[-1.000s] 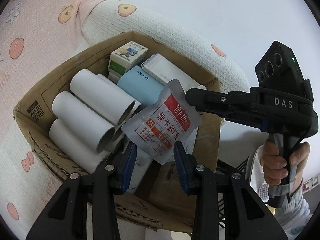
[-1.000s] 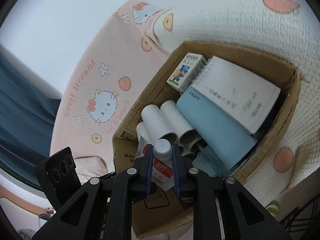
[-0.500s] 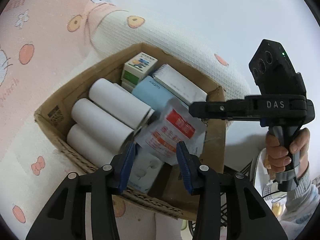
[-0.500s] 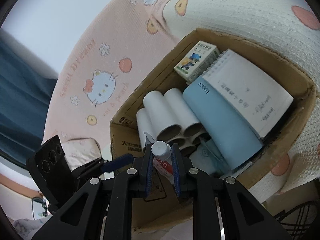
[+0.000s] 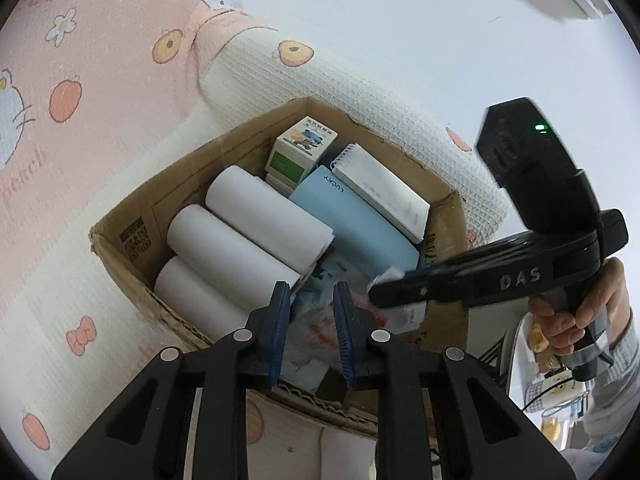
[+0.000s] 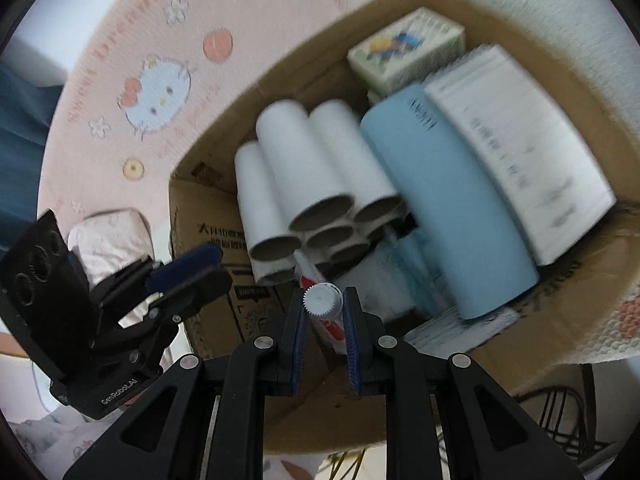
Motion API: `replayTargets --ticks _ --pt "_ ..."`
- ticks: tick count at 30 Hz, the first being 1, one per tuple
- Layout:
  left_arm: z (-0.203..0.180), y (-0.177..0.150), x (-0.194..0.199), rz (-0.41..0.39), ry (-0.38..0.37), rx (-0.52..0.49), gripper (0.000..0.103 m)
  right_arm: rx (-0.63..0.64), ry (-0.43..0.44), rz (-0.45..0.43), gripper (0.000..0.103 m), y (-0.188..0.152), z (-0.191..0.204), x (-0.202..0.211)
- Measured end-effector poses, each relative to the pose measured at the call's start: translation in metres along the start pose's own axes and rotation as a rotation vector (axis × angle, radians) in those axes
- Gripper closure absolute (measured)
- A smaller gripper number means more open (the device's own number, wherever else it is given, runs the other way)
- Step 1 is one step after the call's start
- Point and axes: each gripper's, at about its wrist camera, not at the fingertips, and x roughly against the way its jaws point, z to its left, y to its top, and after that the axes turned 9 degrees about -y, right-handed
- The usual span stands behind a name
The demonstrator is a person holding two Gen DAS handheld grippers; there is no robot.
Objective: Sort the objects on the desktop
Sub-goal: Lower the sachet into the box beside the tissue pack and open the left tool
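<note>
A cardboard box [image 5: 120,224] holds white paper rolls [image 5: 240,236], a light blue roll [image 5: 352,220], a spiral notepad [image 5: 380,192] and a small green-and-white carton [image 5: 300,148]. My right gripper [image 6: 324,312] is shut on the white screw cap [image 6: 323,300] of a red-and-white spout pouch [image 6: 332,326] and holds it low in the box's near corner. In the left wrist view the pouch [image 5: 316,326] lies in the box between my left gripper's [image 5: 310,320] blue pads, which stand apart. The right gripper's fingers [image 5: 404,296] reach in from the right.
The box sits on a white waffle-weave cloth [image 5: 360,76] beside a pink cartoon-print blanket [image 5: 80,60]. The box also shows in the right wrist view [image 6: 208,200] with the rolls [image 6: 304,172] seen end-on. A wire rack [image 6: 560,412] is below right.
The right gripper has lowered the pouch from above the rolls down into the box's near corner. My left gripper has pulled back and up, staying open.
</note>
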Motion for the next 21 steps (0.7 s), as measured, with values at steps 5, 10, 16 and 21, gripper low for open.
replayTargets --ticks 5,10,16,21 --pt "0.002 0.003 0.0 -0.001 -0.01 -0.019 0.08 0.002 0.003 0.083 0.088 0.004 0.002 -0.02" --pt "0.012 0.005 0.001 0.002 -0.03 0.007 0.08 0.047 0.013 0.122 0.088 0.002 0.002 -0.023" --pt "0.023 0.008 0.001 -0.009 -0.05 0.052 0.08 0.133 -0.045 0.17 0.088 -0.005 0.003 -0.022" --pt "0.016 0.01 -0.003 0.011 -0.049 0.029 0.08 0.202 -0.024 0.229 0.088 -0.007 0.016 -0.033"
